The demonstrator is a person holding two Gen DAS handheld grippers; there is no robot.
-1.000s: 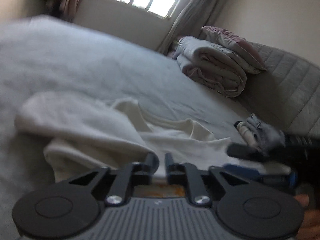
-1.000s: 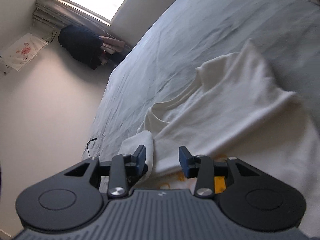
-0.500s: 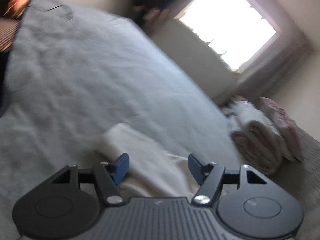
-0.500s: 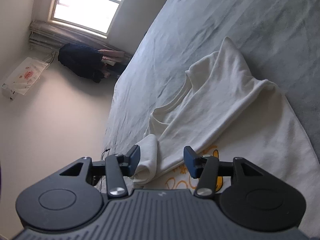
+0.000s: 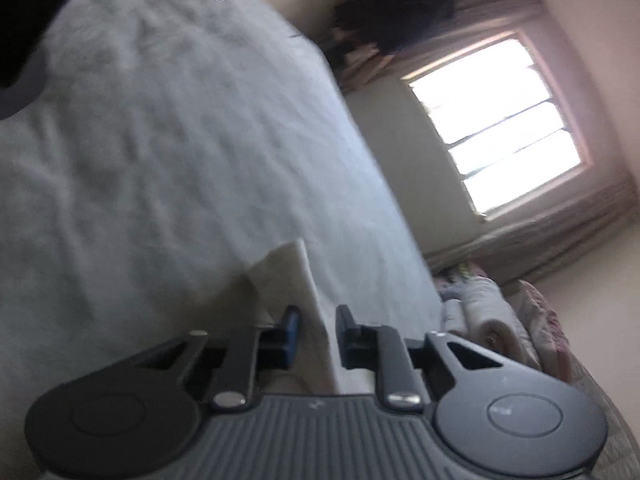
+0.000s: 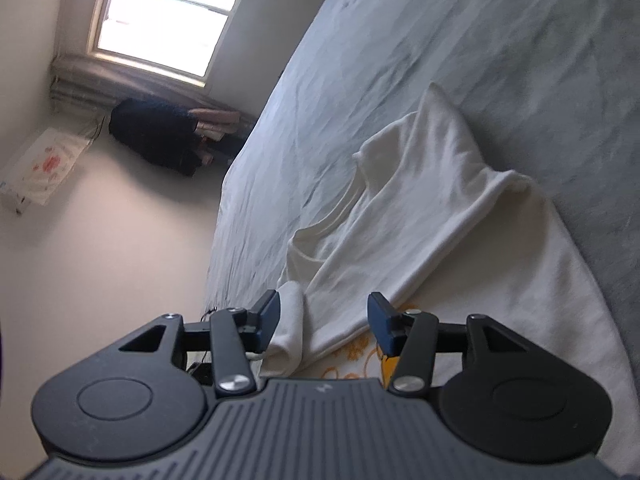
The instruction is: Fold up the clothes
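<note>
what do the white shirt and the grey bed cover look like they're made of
White shirt: looks like soft knit cotton jersey, matte; it drapes in rounded folds and rolls at the edge, with a yellow print near the gripper. Grey bed cover: seems a thin woven sheet, matte, with fine sharp creases across it. Exact fibre cannot be told for either.

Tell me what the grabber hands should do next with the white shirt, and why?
Probably let the left gripper finish closing: a fold of the white shirt stands between its fingers, and a small gap shows. The right gripper is open around a rolled bit of shirt. Once both pinch, they could lift and fold it on the bed.
</note>
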